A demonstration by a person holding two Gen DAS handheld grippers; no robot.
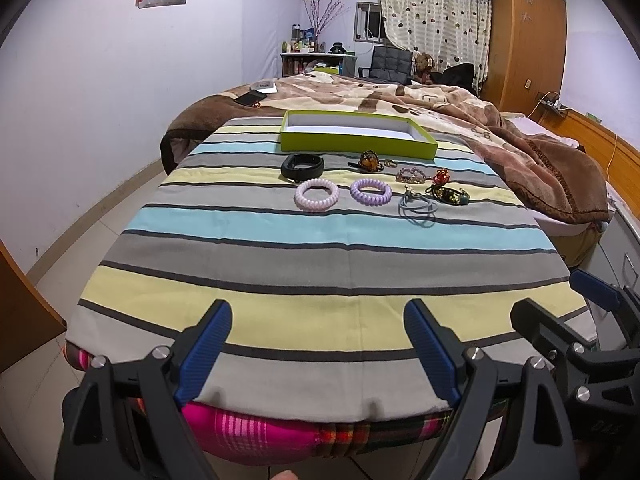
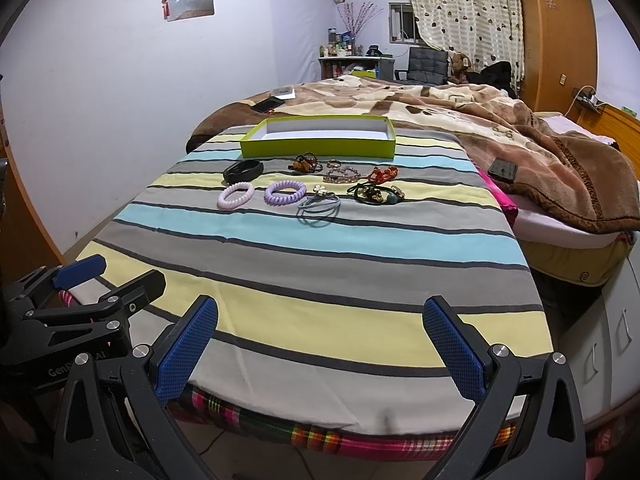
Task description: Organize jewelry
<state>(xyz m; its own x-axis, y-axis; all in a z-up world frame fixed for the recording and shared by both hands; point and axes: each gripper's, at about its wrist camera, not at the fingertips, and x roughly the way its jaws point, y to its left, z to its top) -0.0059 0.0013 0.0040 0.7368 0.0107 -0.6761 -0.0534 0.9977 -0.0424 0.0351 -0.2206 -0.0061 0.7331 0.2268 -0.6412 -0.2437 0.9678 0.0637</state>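
Observation:
Several pieces of jewelry lie on the striped cloth in front of an empty green tray: a black band, a pink coil ring, a purple coil ring, blue-grey hair ties, an amber piece, a beaded bracelet, a red piece and a dark clip. My left gripper and right gripper are open and empty at the near edge, far from the jewelry.
The striped cloth covers a plaid-edged surface. A brown blanket is heaped on the bed at right, with a dark phone on it. Another phone lies at the far left. White drawers stand at right.

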